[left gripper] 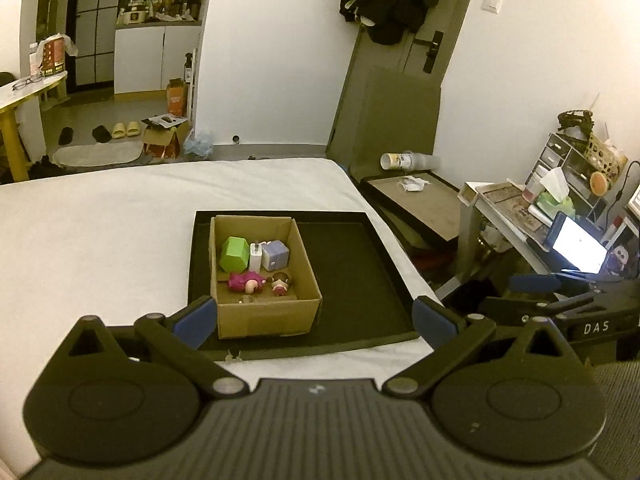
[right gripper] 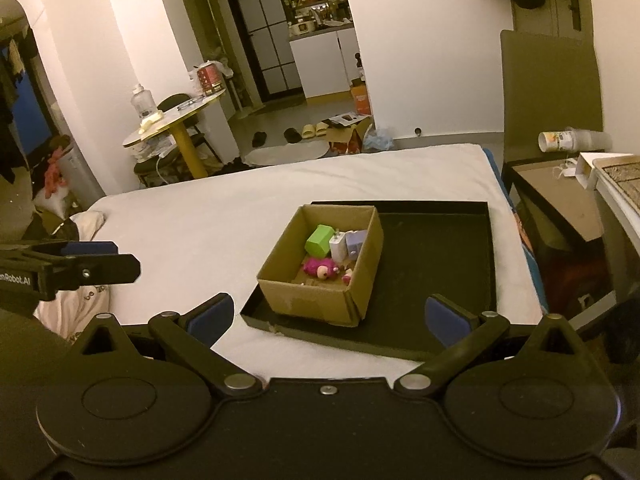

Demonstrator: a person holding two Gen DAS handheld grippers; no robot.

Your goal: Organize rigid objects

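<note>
1. The black tray (left gripper: 360, 264) lies on the white bed (left gripper: 100, 240), close to the bed's right edge; a wide run of bare sheet stretches away on the tray's left.
2. Inside the tray, the cardboard box (left gripper: 264, 316) hugs the left wall, and the whole right half of the tray floor is bare.
3. Left gripper (left gripper: 316, 316) hangs over the tray's near edge, jaws spread wide and empty, wider than the box.
4. Right gripper (right gripper: 328, 316) sits at the tray's near rim too, fingers wide apart, nothing between them.
5. In the box: a green block (left gripper: 234, 254), a white charger (left gripper: 256, 256) and a lavender cube (left gripper: 275, 255) along the far side; a pink plush figure (left gripper: 245, 280) and a small doll (left gripper: 281, 283) nearer.
</note>
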